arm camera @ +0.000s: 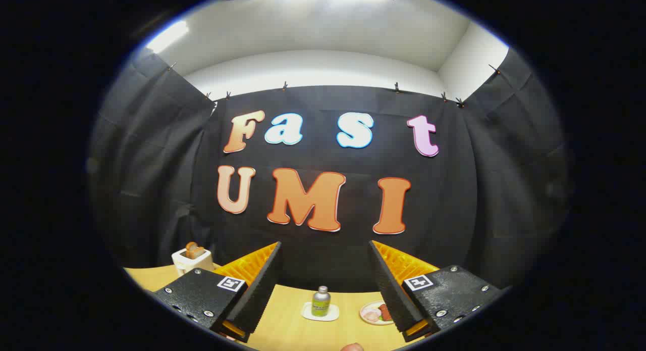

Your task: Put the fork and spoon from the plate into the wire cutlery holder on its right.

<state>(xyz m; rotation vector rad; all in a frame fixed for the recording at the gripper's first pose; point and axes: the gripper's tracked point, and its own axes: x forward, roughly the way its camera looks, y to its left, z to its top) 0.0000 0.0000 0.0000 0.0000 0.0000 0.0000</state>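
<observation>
Tool (323,270) raised, fingers spread wide, empty

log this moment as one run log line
gripper: open, empty | ahead: small metal bottle on white coaster, wooden table | fork, spoon: not yet picked

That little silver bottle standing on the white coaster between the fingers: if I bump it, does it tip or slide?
The bottle stands upright, tall for its narrow base, so a nudge near its cap would probably tip it. It looks like metal, so likely stiff and possibly slippery. The coaster under it might slide on the smooth wooden table. The gripper is open, the bottle ahead of it.
</observation>
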